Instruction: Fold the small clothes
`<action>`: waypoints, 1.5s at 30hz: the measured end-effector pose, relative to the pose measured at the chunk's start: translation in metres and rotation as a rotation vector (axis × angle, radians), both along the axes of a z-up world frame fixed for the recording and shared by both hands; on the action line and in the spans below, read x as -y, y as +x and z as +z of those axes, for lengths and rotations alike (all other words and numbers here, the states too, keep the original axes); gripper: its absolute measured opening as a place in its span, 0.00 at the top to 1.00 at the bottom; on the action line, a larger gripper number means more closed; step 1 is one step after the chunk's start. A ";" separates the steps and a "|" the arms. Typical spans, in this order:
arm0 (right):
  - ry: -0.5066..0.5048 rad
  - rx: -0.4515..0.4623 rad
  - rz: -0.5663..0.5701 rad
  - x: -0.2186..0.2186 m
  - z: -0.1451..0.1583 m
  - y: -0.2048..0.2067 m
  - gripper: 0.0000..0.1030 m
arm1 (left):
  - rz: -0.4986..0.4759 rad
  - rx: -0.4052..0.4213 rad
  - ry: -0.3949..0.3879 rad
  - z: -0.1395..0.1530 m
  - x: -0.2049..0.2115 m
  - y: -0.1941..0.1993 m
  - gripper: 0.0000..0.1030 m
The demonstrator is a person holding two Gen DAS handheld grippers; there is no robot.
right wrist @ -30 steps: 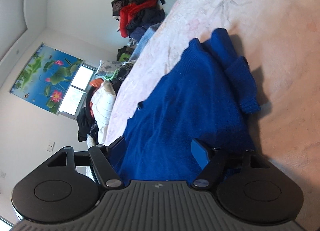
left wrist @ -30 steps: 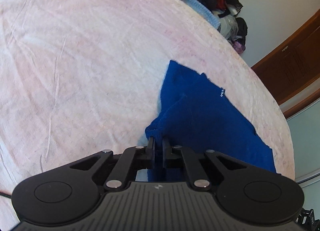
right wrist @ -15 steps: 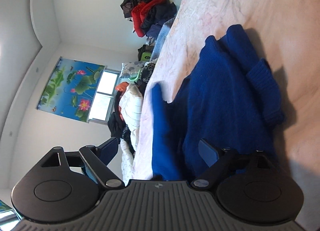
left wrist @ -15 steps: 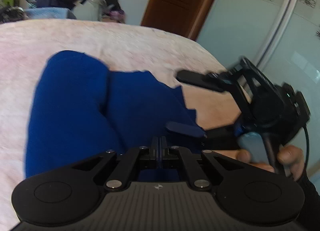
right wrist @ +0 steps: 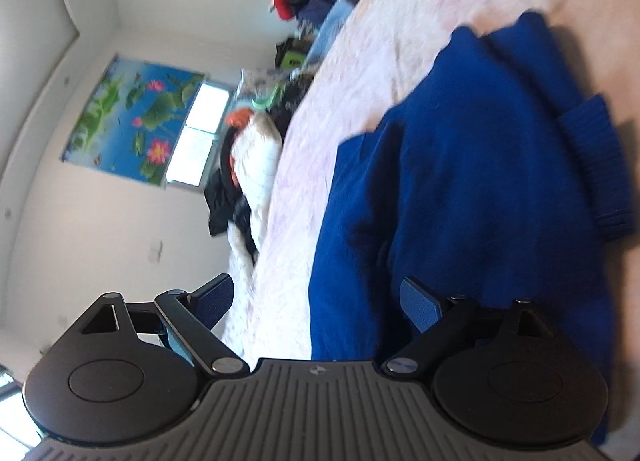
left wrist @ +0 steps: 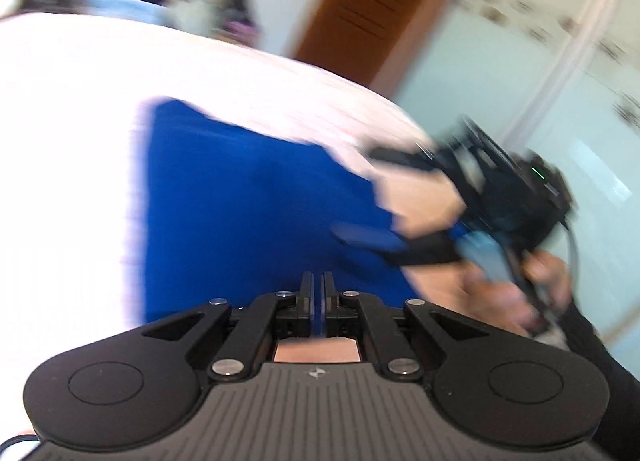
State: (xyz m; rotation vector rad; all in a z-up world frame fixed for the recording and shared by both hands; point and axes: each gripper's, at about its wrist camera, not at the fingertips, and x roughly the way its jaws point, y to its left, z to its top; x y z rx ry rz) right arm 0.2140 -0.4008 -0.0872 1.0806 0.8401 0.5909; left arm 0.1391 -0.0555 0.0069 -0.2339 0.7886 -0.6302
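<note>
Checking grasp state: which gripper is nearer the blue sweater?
Left. The left gripper is shut on the blue sweater; the right gripper hangs open at its edge, gripping nothing.

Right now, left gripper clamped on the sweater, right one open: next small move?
Probably lower the left gripper to lay its pinched blue sweater edge onto the bed, then release. The right gripper is open, holding nothing, and the sweater already lies doubled, cuff on top.
</note>
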 end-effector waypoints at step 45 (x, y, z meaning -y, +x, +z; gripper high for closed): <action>-0.357 0.055 -0.115 0.055 0.047 -0.044 0.88 | 0.214 -0.037 -0.055 -0.016 -0.053 0.033 0.28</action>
